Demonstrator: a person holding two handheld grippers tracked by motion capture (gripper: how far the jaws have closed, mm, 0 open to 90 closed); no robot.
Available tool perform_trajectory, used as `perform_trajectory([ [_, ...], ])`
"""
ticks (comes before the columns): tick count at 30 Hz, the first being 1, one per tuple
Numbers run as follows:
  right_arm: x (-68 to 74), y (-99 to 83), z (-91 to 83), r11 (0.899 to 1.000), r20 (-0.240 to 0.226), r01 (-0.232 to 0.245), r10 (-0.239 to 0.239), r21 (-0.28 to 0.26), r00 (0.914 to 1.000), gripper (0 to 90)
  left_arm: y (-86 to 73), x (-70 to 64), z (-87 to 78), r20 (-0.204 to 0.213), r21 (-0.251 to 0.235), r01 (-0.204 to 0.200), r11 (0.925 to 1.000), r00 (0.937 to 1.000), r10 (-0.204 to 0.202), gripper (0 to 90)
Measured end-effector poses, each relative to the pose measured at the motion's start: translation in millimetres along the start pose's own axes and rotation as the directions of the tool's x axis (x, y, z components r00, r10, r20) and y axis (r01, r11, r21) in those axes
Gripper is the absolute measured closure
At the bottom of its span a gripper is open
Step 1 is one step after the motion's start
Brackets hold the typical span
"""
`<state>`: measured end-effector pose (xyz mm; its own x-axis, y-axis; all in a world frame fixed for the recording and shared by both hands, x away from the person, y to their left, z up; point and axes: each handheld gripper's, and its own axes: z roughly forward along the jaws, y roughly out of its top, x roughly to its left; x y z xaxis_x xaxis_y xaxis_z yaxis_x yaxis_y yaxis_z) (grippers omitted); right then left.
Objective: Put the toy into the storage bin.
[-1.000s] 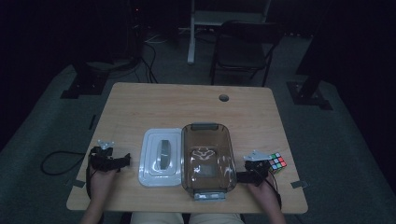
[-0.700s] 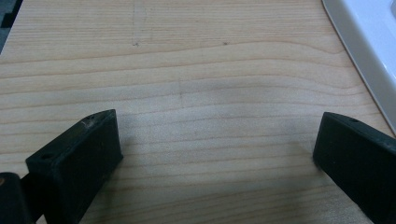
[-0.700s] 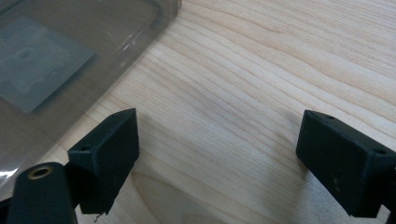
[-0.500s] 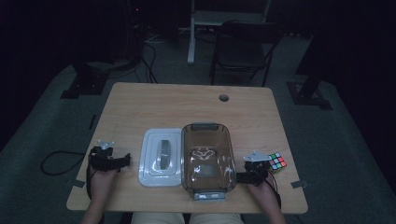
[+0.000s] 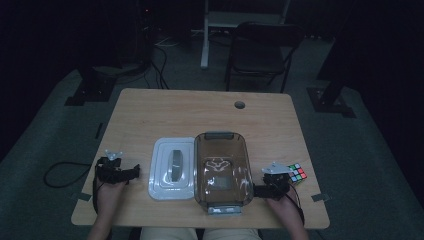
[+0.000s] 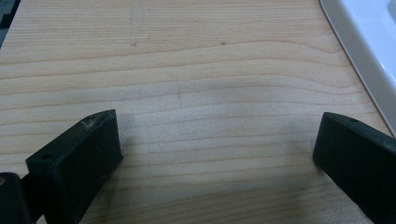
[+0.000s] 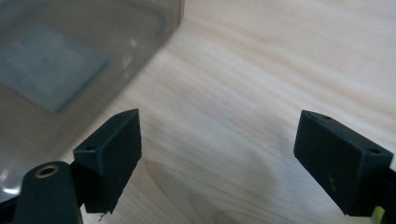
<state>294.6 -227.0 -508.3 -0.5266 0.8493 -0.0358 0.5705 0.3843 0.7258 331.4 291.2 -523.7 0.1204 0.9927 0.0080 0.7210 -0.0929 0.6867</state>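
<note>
High view: a person is sitting at the near edge of a wooden table [image 5: 210, 110], holding a gripper in each hand. The left gripper [image 5: 134, 171] is resting on the table near its left edge, pointing toward a white lid [image 5: 172, 187] that is lying flat, apart from the gripper. Just beside the lid, a clear brown-tinted box [image 5: 222, 170] is standing at the middle of the near half of the table, its long sides running away from the person. The right gripper [image 5: 256, 190] is pointing at the right wall of the box, close to it; whether it is touching cannot be told. A coloured puzzle cube [image 5: 297, 173] is lying just behind the right gripper, near the table's right edge.

Left gripper view: the left gripper [image 6: 219, 144] is holding its jaws wide apart over bare wood, with nothing between them. The white lid's edge [image 6: 364, 46] is showing at the upper right.

Right gripper view: the right gripper [image 7: 217, 144] is also holding its jaws wide apart, empty, above the tabletop. The clear box [image 7: 84, 51] is lying at the upper left, just beyond the left jaw.
</note>
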Motion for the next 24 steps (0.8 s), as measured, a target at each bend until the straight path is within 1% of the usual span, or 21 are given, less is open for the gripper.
perform_trajectory([
  [3, -3.3, 5.2, -11.5, 1.0, 0.024, -0.011, 0.011, -0.026, 0.9997, 15.0, 0.0, 0.0, 0.0, 0.001, 0.0, -0.001, 1.0, 1.0, 0.001, 1.6],
  [5, -7.4, 7.4, -18.9, 0.998, 0.026, -0.027, 0.028, -0.049, 0.9993, 14.0, 0.0, 0.0, 0.0, 0.001, 0.0, -0.001, 1.0, 1.0, 0.001, 1.6],
  [8, -13.5, 9.7, -31.1, 0.995, 0.043, -0.045, 0.049, -0.085, 0.9979, 13.5, 0.0, 0.0, 0.0, 0.001, 0.0, -0.002, 1.0, 1.0, 0.002, 1.6],
  [11, -20.2, 10.7, -44.0, 0.991, 0.081, -0.052, 0.062, -0.12, 0.9948, 13.1, 0.0, 0.0, -0.1, 0.002, 0.002, -0.003, 1.0, 1.0, 0.003, 1.6],
  [15, -33.5, 7.6, -57.6, 0.985, 0.128, -0.079, 0.1, -0.155, 0.9868, 12.2, 0.0, 0.0, -0.1, 0.003, 0.002, -0.004, 1.0, 1.0, 0.004, 1.6],
  [16, -33.5, 7.6, -57.6, 0.985, 0.128, -0.079, 0.1, -0.155, 0.9868, 12.2, 0.0, 0.0, -0.1, 0.003, 0.002, -0.004, 1.0, 1.0, 0.004, 1.6],
  [17, -37.4, 5.8, -59.8, 0.983, 0.13, -0.091, 0.111, -0.157, 0.9852, 11.6, 0.0, -0.2, -0.1, 0.004, 0.001, -0.004, 1.0, 1.0, 0.004, 1.6],
  [18, -45.3, 0.2, -63.5, 0.98, 0.155, -0.106, 0.132, -0.169, 0.9791, 11.6, 0.1, -0.1, -0.1, 0.005, 0.002, -0.006, 1.0, 1.0, 0.006, 1.6],
  [19, -45.3, 0.2, -63.5, 0.98, 0.155, -0.106, 0.132, -0.169, 0.9791, 11.6, 0.1, -0.1, -0.1, 0.005, 0.002, -0.006, 1.0, 1.0, 0.006, 1.7],
  [20, -47.6, -1.4, -64.0, 0.979, 0.156, -0.116, 0.142, -0.165, 0.9774, 11.4, 0.1, -0.2, -0.1, 0.005, 0.002, -0.006, 1.0, 1.0, 0.006, 1.7],
  [21, -50.5, -4.2, -64.7, 0.978, 0.176, -0.126, 0.154, -0.165, 0.9721, 11.4, 0.0, -0.2, -0.1, 0.005, 0.002, -0.006, 1.0, 1.0, 0.006, 1.7],
  [23, -54.7, -8.6, -65.7, 0.977, 0.182, -0.14, 0.169, -0.161, 0.9687, 11.4, 0.1, -0.2, -0.1, 0.006, 0.001, -0.008, 1.0, 0.9999, 0.008, 1.7],
  [24, -56.0, -10.2, -66.0, 0.977, 0.192, -0.142, 0.172, -0.162, 0.9662, 11.4, 0.1, -0.2, -0.1, 0.006, 0.002, -0.008, 1.0, 1.0, 0.008, 1.7],
])
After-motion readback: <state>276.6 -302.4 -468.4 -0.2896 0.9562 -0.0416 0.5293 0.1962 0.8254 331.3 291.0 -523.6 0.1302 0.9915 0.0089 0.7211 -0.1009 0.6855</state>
